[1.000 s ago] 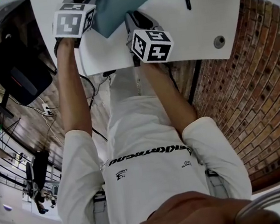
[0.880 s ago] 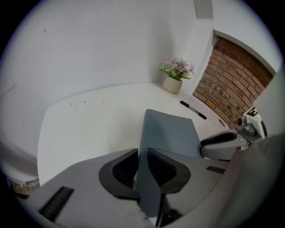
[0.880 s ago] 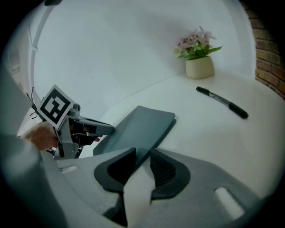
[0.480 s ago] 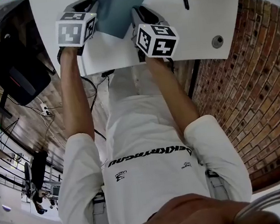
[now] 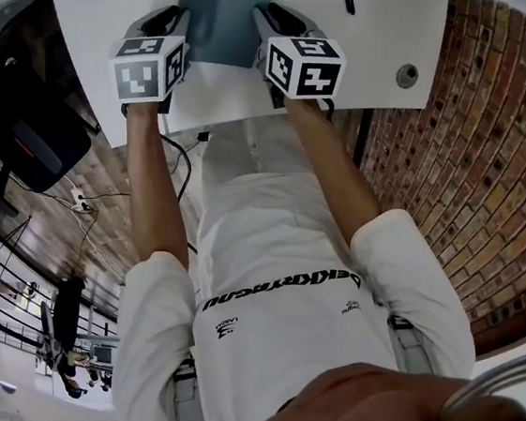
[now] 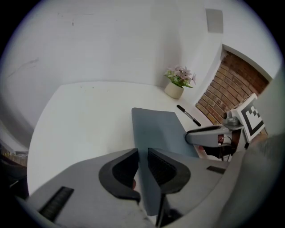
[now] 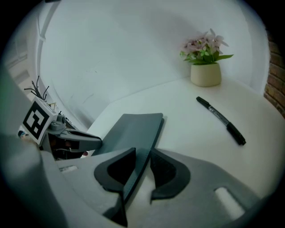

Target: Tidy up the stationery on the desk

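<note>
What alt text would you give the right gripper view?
The right gripper clamps one edge of a grey-blue notebook; the left gripper holds its opposite edge. A black pen and a potted plant sit on the white desk beyond.

Potted flowers point(image 7: 205, 61), brickwork point(image 5: 486, 142)

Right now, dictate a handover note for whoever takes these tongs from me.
Left tongs: shut on the left edge of the grey notebook.
Right tongs: shut on its right edge.
The notebook is held between both over the near part of the white desk. The black pen lies loose to the right; the potted plant stands at the back.
Done: notebook gripped.
Left: place the notebook tidily, then the pen.
</note>
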Tool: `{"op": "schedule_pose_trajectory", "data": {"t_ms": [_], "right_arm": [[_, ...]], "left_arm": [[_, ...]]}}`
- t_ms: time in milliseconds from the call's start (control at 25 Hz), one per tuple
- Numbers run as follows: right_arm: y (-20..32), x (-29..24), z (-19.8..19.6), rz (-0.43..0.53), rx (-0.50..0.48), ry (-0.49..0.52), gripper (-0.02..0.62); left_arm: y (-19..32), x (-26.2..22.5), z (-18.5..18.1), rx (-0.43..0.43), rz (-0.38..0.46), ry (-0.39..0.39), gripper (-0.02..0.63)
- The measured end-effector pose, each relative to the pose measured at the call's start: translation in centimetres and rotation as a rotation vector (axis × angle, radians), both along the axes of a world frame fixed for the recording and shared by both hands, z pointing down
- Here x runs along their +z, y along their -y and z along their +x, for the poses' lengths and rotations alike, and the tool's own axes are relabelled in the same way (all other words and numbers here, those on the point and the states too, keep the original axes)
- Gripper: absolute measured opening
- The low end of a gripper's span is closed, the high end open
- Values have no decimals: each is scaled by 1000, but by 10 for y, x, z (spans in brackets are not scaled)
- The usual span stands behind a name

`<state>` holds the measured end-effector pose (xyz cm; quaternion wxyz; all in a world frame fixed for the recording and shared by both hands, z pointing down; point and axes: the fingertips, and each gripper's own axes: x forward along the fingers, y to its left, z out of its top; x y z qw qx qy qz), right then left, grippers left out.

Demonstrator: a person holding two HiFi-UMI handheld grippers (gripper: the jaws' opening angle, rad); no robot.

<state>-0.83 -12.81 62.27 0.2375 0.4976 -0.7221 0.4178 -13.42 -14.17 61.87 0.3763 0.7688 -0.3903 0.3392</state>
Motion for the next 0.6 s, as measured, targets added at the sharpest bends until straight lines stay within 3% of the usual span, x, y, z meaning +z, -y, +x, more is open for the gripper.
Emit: {"op": "schedule_pose_trajectory", "data": {"t_ms": [600], "right_arm": [[-5,-1,4,-8,-71,-28,92]], "left_arm": [[-26,1,2,-120,-3,-28,67]]}}
